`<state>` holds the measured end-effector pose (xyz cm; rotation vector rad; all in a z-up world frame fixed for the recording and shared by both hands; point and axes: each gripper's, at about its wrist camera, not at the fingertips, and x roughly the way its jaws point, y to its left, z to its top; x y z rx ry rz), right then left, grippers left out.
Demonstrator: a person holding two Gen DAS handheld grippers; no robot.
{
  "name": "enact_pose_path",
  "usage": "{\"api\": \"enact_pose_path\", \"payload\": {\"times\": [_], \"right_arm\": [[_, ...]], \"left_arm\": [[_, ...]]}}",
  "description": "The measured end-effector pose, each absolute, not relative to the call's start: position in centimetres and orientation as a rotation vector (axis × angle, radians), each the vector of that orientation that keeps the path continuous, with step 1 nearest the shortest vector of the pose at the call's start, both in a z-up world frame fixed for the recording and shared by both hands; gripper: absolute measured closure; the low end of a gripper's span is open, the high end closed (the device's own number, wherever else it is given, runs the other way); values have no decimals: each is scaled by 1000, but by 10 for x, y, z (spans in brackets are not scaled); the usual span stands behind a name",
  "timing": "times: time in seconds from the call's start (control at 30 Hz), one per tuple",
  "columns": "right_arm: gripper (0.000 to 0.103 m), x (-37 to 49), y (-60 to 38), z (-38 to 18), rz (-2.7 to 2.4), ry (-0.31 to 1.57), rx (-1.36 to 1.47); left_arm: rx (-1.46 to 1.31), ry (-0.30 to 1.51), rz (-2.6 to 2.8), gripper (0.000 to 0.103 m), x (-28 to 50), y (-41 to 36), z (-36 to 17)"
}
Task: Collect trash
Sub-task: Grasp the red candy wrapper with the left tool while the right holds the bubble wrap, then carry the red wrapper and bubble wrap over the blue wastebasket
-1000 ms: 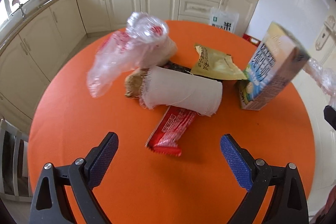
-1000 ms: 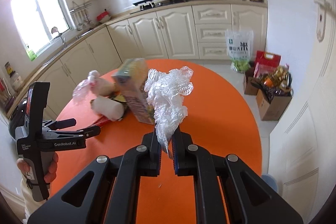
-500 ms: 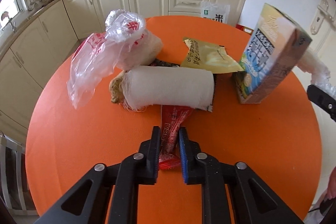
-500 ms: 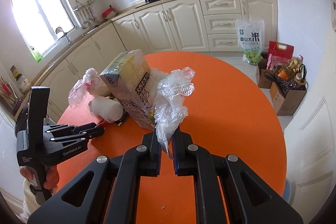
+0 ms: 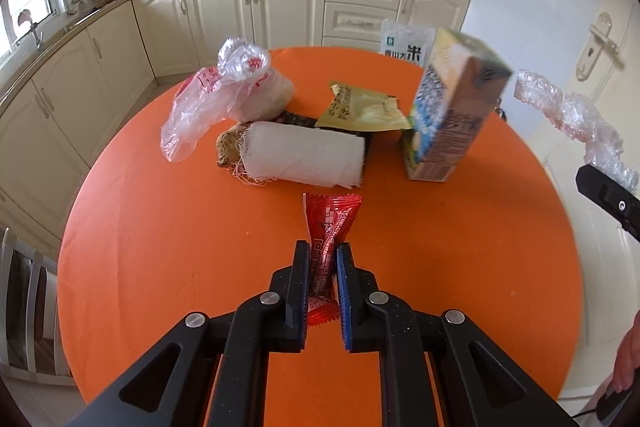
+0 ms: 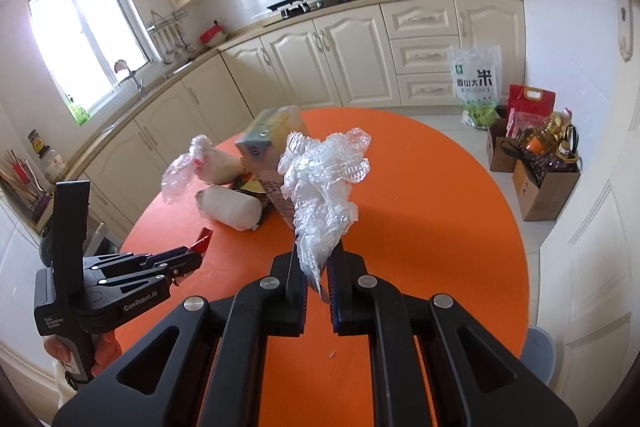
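Red foil first: the left gripper (image 5: pixel 323 269) is clenched on a red snack wrapper (image 5: pixel 328 227), its pads pinching the wrapper's lower half while the crimped top fans out above them. The right gripper (image 6: pixel 316 271) is clamped on a crumpled wad of clear plastic film (image 6: pixel 324 183), which stands up out of the fingers.

Of containers, a printed carton (image 5: pixel 452 111) stands tilted on the round orange table (image 5: pixel 180 267) (whether anything is inside I cannot tell), and a clear plastic bag (image 5: pixel 224 95) with red print lies knotted around something pale. Between them lie a white cloth roll (image 5: pixel 308 159) and a yellow-green packet (image 5: pixel 364 111) — all clustered on the far half of the table.

Cream kitchen cabinets (image 6: pixel 348 55) run along the wall behind, with a rice sack (image 6: pixel 476 83) and cardboard boxes (image 6: pixel 536 175) on the floor. Bare orange tabletop spreads on the near half, out to its rim.
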<state>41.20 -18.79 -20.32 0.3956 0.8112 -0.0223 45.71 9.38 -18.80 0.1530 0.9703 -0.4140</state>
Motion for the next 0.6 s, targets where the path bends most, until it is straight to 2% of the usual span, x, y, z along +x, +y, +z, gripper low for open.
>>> {"api": "enact_pose_path", "payload": {"times": [0.3,0.6], "right_arm": [[95,361,-190,-163,-48,740,391],[95,298,-213,-138,-119,681,402]], "left_arm": [[112,914,-475,95,408,92,-142],[150,823,-566,95,352,48,-105]]}}
